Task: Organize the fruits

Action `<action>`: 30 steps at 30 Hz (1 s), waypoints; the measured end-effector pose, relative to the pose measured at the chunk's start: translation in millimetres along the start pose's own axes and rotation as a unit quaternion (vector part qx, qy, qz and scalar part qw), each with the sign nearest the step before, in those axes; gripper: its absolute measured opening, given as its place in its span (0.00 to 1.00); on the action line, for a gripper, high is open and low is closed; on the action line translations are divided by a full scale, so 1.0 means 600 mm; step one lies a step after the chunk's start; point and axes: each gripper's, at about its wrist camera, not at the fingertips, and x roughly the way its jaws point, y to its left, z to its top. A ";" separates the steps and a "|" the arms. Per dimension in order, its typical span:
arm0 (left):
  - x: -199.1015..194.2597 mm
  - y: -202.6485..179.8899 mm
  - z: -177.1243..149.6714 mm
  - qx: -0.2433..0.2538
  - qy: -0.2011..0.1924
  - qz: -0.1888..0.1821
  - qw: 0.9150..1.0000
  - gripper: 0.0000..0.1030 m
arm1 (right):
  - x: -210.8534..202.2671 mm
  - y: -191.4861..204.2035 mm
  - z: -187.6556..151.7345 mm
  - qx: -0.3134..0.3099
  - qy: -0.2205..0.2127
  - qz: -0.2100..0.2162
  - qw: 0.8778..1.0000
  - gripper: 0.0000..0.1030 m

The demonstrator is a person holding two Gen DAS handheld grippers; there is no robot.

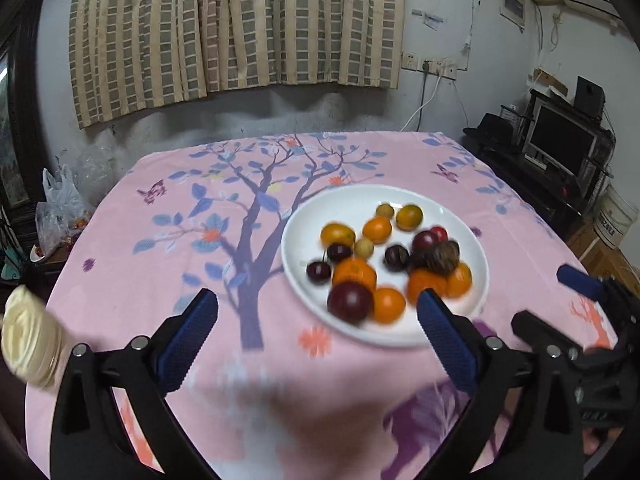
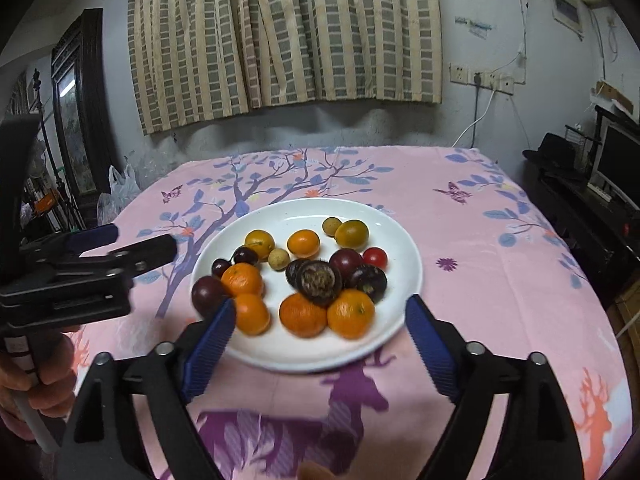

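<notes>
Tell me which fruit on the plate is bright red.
The small cherry tomato at the white plate's right edge; the other fruits are orange, yellow, tan or dark purple.

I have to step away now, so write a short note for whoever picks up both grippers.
Left gripper: open, empty, above the cloth just left of the plate.
Right gripper: open, empty, at the plate's near rim.
Fruit: all of it is mixed on the white plate, with oranges, dark plums, cherries and a small red tomato.
Done: no sorting visible.
Left: all the sorting.
</notes>
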 end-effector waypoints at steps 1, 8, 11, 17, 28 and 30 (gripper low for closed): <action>-0.014 0.003 -0.021 -0.001 -0.002 -0.003 1.000 0.95 | -0.015 0.003 -0.015 -0.003 -0.002 0.002 1.000 0.96; -0.044 0.015 -0.128 -0.008 0.009 0.020 1.000 0.95 | -0.050 0.012 -0.110 -0.002 0.015 0.001 1.000 0.96; -0.042 0.017 -0.145 -0.018 0.035 0.018 0.999 0.95 | -0.065 0.025 -0.130 -0.015 0.015 0.000 1.000 0.96; -0.057 0.009 -0.166 -0.012 0.031 0.024 0.999 0.95 | -0.085 0.036 -0.154 -0.033 0.009 0.000 0.999 0.96; -0.062 0.001 -0.174 0.002 0.033 0.028 0.999 0.95 | -0.083 0.032 -0.156 -0.029 0.018 0.004 0.999 0.96; -0.063 0.001 -0.173 0.001 0.032 0.027 0.999 0.95 | -0.082 0.032 -0.156 -0.028 0.019 0.003 0.999 0.96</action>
